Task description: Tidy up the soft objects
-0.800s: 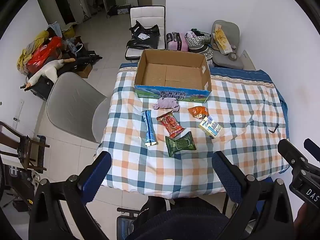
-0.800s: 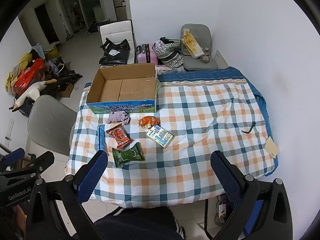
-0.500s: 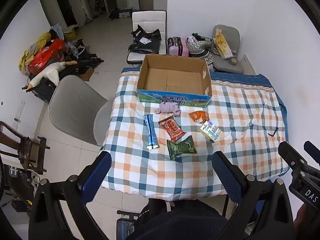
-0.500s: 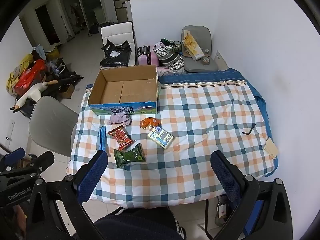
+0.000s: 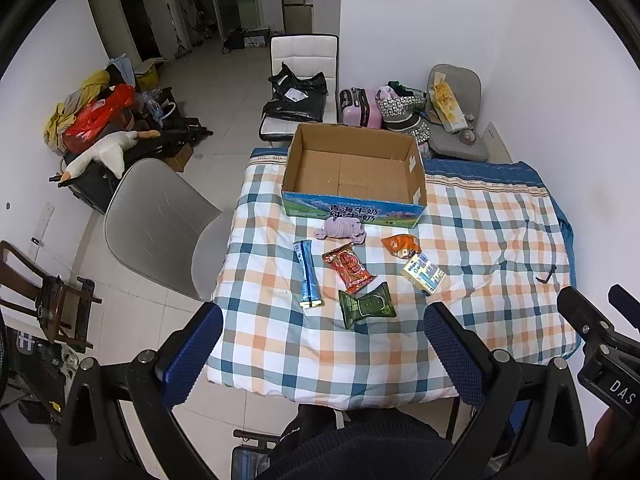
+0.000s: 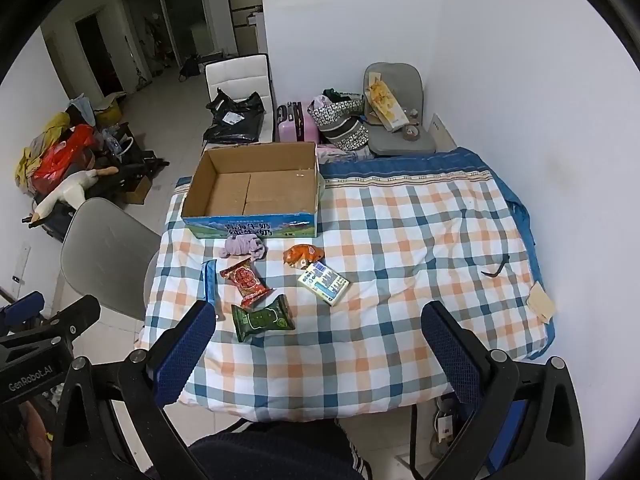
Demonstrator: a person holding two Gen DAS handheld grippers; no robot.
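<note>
While both tools hang high and wide, empty | left tool [image 5: 322, 348], right tool [image 6: 318, 344] | snack packets, green one [image 5: 367, 306] nearest you, lie before the empty box [image 5: 354, 172] on the surface [image 6: 400, 240] | box mouth faces up, ready for drops.

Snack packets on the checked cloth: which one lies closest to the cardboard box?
The orange packet. The red, blue and green packets all lie farther from the box.
</note>
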